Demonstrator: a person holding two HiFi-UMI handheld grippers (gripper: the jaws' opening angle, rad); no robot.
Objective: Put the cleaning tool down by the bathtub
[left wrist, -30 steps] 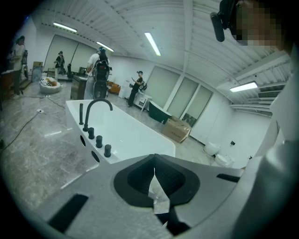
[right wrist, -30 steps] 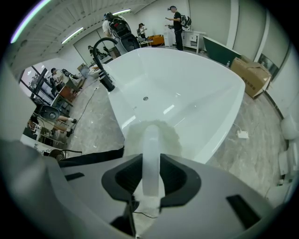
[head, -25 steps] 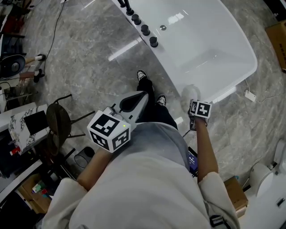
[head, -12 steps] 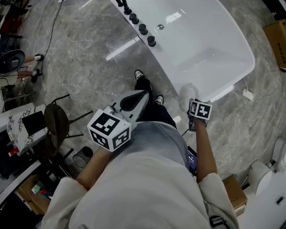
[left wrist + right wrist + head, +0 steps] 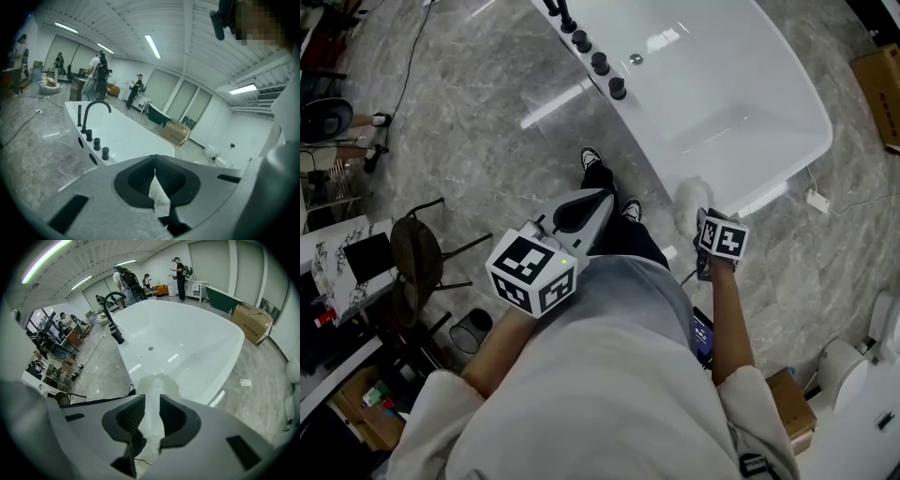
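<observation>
A frosted white plastic cleaning tool [image 5: 154, 386] beside the glossy white bathtub [image 5: 187, 343]
Your right gripper [image 5: 152, 411] pinches its handle; your left gripper [image 5: 155, 176] is pressed together on a white papery scrap [image 5: 158, 199].

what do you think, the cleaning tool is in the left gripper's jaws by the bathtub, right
No: the right gripper's jaws hold the cleaning tool by the bathtub, as the right gripper view shows; the left gripper pinches only a white scrap.
</observation>
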